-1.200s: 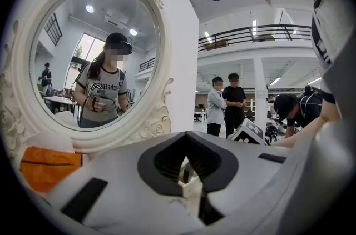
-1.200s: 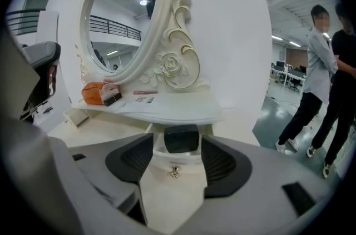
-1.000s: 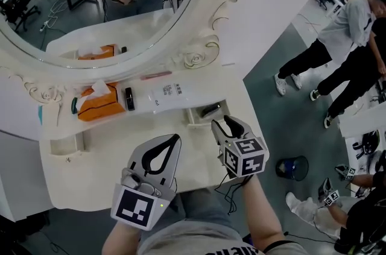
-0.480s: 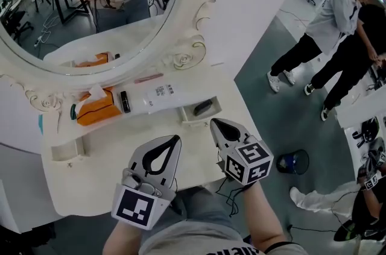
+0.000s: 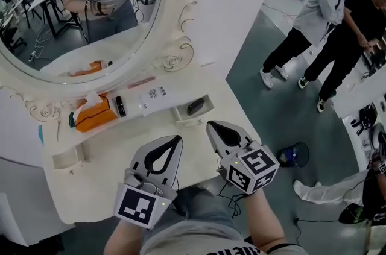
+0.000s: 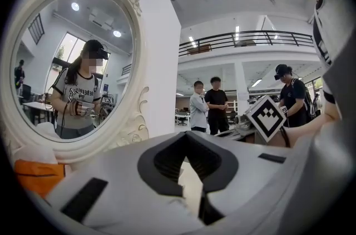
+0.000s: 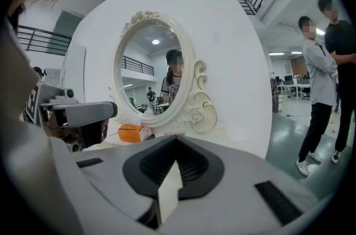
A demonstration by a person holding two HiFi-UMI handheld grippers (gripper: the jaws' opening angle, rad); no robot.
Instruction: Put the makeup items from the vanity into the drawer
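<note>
- Left hand-held gripper (image 5: 177, 140) is hovering above the desk (image 5: 96, 181), jaws pressed together, empty.
- Right hand-held gripper (image 5: 210, 125) is hovering alongside, jaws likewise together, empty.
- A dark makeup item (image 5: 195, 106) is lying in the open drawer (image 5: 184, 118).

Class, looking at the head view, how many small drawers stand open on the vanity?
2. The left drawer is open below the orange tissue box. The right drawer is open further right, with a dark item inside. Others may be hidden.

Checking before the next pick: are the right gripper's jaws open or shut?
Shut. On the right gripper, its view shows the jaws meeting at the tips, nothing held.
</note>
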